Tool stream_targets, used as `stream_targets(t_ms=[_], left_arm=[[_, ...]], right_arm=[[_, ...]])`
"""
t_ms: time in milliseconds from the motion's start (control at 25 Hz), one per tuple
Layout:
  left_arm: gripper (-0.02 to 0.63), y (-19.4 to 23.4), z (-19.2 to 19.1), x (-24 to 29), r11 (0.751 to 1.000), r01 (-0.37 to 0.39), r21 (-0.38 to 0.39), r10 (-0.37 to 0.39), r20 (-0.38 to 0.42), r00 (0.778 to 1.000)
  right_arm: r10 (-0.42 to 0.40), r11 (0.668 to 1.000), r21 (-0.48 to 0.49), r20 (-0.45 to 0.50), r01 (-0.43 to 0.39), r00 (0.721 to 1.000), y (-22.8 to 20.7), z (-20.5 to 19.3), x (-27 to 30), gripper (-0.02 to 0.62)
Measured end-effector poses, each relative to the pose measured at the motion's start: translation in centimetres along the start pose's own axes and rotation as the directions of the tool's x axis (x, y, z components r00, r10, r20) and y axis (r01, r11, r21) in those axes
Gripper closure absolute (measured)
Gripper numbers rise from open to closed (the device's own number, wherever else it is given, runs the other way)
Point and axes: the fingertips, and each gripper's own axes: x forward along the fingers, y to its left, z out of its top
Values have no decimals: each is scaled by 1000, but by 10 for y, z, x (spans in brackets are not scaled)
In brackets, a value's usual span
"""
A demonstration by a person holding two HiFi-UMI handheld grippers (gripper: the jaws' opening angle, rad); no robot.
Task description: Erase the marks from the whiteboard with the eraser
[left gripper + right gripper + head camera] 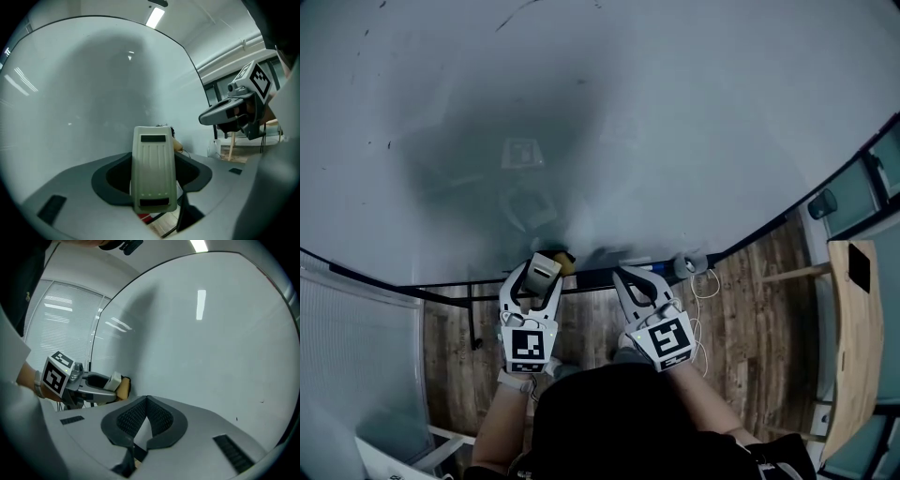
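The whiteboard (609, 112) fills the upper head view, with a few faint dark marks near its top left (367, 33). My left gripper (540, 274) is shut on a cream-bodied eraser (546, 269) with a yellow pad, held at the board's bottom edge. The left gripper view shows the eraser (154, 173) upright between the jaws of that gripper (157, 160). My right gripper (634, 278) hangs beside it, shut with nothing between its jaws. In the right gripper view those jaws (146, 400) meet tip to tip, and a tiny dark speck (236, 418) marks the board.
A dark tray rail (600, 277) runs under the board, carrying a blue object (649, 267) and a grey roll (689, 264). A white cable (706, 286) hangs there. A wooden panel (855, 347) stands at right, window blinds (356, 375) at left, wood floor below.
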Motion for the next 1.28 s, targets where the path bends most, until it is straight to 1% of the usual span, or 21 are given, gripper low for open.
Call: stream_targets(t_ms=[200,360,520,640,800,920,1280], left_arm=[[344,-10,-16,-8,1000,22,-17,-22,-25,999],[344,-13,-19,-19,998,19,-56,-20,-12,1000],[345,-18,-17,-26,998,19,-55,-19,3,1000],[347,-16,-15,-27,999,4,-44,-5,-2,1000],[347,-11,-14,-25,999,-8,-51,7,-9,1000],[347,-10,-11,-25,999,-9,-52,9,-4,1000],[348,-8,-6,-21,996,4,-91,-3,9,1000]], right_arm=[[16,1000,-12,-18,-16,1000,4,-6,-6,568],[26,998,-48,-34,-27,999,8,-10,-11,568],[22,999,-42,-38,-24,999,10,-15,-14,568],[25,998,-58,-46,-28,999,11,-17,-14,568],[20,997,-71,-54,-23,998,13,-20,-14,568],[17,998,-61,-52,-20,998,14,-21,-11,568],[1,999,-51,-52,-4,999,8,-20,-6,568]])
